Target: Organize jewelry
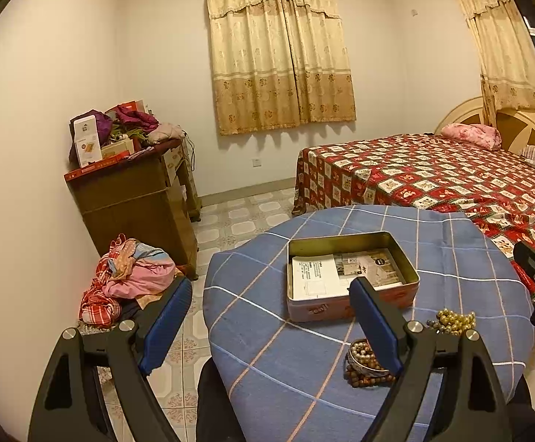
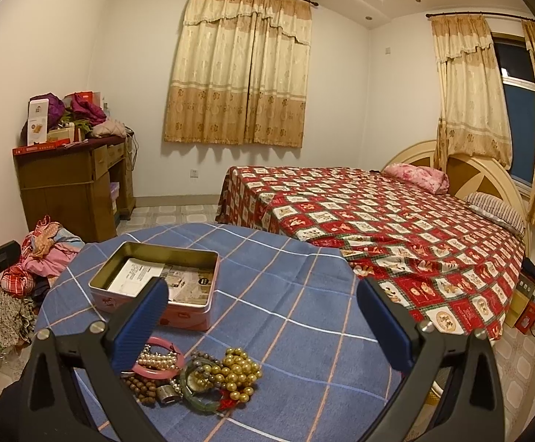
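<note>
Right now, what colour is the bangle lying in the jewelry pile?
Pink bangle, clearest in the right wrist view.

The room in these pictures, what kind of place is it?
Most likely a bedroom in a home. A bed with a red patterned cover and a pink pillow stands by curtained windows, and a wooden cabinet piled with clothes stands by the wall. The jewelry lies on a cloth-covered table.

Warm, dim ceiling light – sharp focus, soft shadows, heavy fisheye bending and dark corners.

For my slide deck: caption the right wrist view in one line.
Open right gripper above jewelry pile beside open tin on checked tablecloth.
</note>
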